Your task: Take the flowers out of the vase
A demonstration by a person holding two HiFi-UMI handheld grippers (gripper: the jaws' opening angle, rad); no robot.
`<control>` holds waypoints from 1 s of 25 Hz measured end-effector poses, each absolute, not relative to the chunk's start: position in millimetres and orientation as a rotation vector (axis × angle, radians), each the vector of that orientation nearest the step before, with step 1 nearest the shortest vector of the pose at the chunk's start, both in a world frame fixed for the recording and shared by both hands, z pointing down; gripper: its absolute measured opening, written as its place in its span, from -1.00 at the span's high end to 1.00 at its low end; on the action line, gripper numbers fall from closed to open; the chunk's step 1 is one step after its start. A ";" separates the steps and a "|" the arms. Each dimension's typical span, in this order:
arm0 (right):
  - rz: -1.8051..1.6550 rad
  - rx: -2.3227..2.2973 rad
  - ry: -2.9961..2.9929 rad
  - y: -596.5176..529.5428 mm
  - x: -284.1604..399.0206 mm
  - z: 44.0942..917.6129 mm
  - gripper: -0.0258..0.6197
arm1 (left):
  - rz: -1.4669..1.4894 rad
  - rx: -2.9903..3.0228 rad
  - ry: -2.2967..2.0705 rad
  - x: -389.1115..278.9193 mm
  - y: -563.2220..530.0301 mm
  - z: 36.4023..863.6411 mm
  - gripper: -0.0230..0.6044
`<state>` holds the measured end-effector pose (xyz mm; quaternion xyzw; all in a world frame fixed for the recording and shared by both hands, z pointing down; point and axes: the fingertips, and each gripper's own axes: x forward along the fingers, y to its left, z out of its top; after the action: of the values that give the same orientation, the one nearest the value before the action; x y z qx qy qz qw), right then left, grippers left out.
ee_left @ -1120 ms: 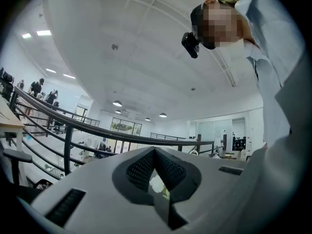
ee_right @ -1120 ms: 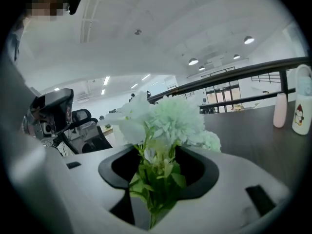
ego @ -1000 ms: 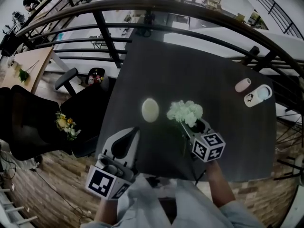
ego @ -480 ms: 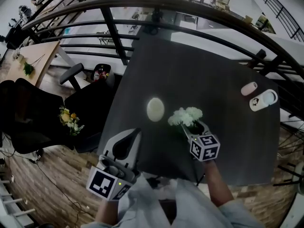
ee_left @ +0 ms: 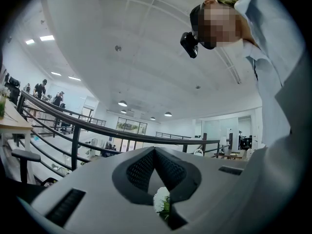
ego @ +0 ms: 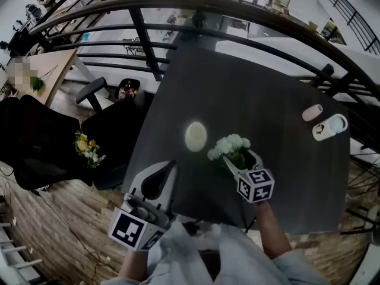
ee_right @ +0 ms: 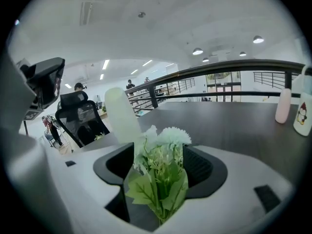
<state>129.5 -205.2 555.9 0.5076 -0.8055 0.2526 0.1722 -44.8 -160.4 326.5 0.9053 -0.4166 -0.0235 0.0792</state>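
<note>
Jaws pressed together on nothing, the left gripper (ego: 171,165) is hovering at the near left corner of the dark tabletop (ego: 267,88). Further along the near edge, the right gripper (ego: 240,157) is tilting downward. Its jaws have just been opening and are standing wide apart, with the green stems of the white flowers (ego: 230,146) sitting loosely between them. Just beyond, toward the left edge, the white vase (ego: 195,136) is standing upright, apart from the bunch. By the right edge, a pink bottle (ego: 312,112) and a white bottle (ego: 330,127) are standing side by side. A dark railing (ego: 237,16) is curving past the far edge.
</note>
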 end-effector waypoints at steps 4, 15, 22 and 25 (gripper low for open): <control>0.687 1.460 -2.313 -203.6 130.3 541.0 -0.02 | -0.104 2.724 -1.241 -42.3 -161.3 322.0 0.93; 0.468 1.526 -2.464 -200.2 120.3 458.4 0.05 | -0.140 2.774 -1.177 -33.2 -161.7 312.5 0.93; 0.348 1.592 -2.545 -192.0 114.2 408.2 0.18 | -0.140 2.809 -1.149 -30.3 -160.0 305.5 0.93; 0.285 1.589 -2.581 -188.4 109.4 386.2 0.30 | -0.149 2.826 -1.149 -30.1 -159.9 298.8 0.93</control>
<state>109.4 -188.4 386.2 0.5214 -0.8468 0.0935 0.0486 -30.1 -159.9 298.8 0.9244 -0.3757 -0.0488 0.0435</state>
